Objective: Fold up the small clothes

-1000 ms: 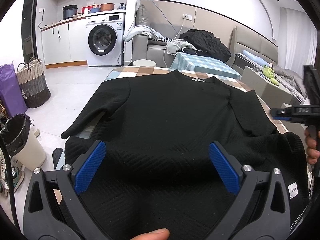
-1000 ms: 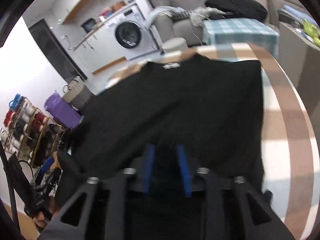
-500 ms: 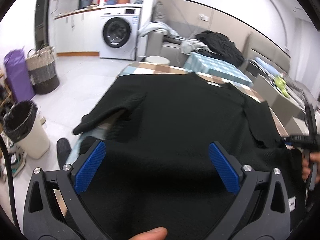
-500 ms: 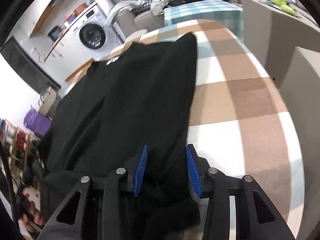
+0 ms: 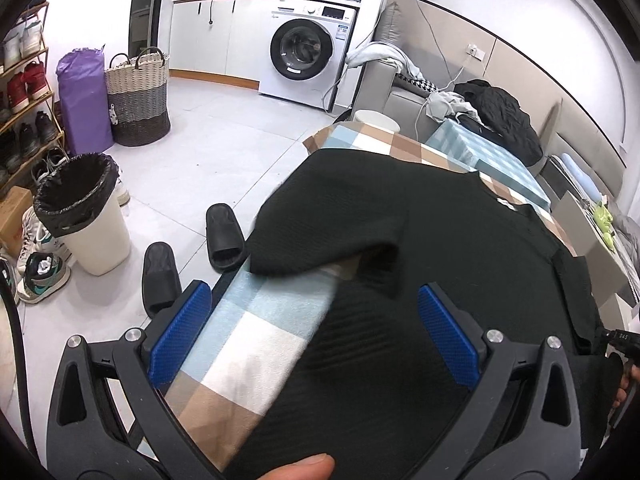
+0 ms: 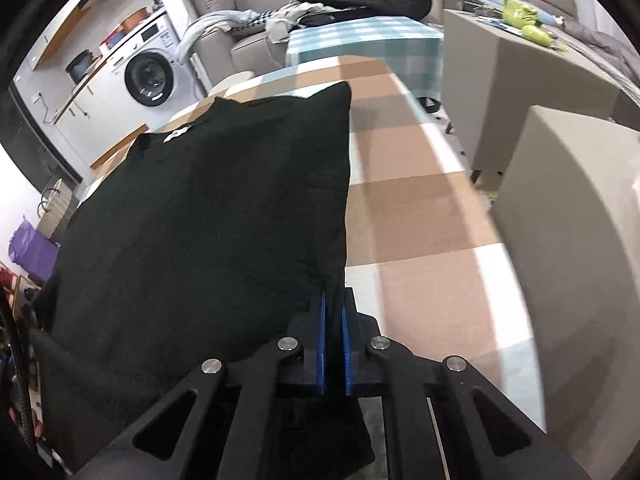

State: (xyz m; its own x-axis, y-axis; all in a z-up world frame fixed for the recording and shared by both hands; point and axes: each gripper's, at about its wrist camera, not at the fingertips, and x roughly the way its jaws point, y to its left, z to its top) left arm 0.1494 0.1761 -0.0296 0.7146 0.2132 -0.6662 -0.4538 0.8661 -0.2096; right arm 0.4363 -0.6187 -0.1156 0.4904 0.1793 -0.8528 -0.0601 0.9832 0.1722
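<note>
A black textured sweater (image 5: 460, 240) lies spread on the checked tablecloth (image 5: 256, 344), neck label toward the far end. Its left sleeve (image 5: 320, 236) lies folded near the table's left edge. My left gripper (image 5: 316, 332) is open above the sweater's lower left hem and holds nothing. In the right wrist view the sweater (image 6: 208, 216) fills the left half. My right gripper (image 6: 333, 344) is shut on the sweater's right edge near the hem. The right gripper also shows at the right edge of the left wrist view (image 5: 618, 338).
A lined bin (image 5: 84, 216), black slippers (image 5: 224, 236) and shoes sit on the floor left of the table. A woven basket (image 5: 138, 98), purple bag and washing machine (image 5: 306, 60) stand further back. Grey boxes (image 6: 560, 240) stand right of the table. A sofa with clothes stands behind.
My left gripper has swung left, so the table's left edge and floor now show. My right gripper has closed on the sweater's right edge.
</note>
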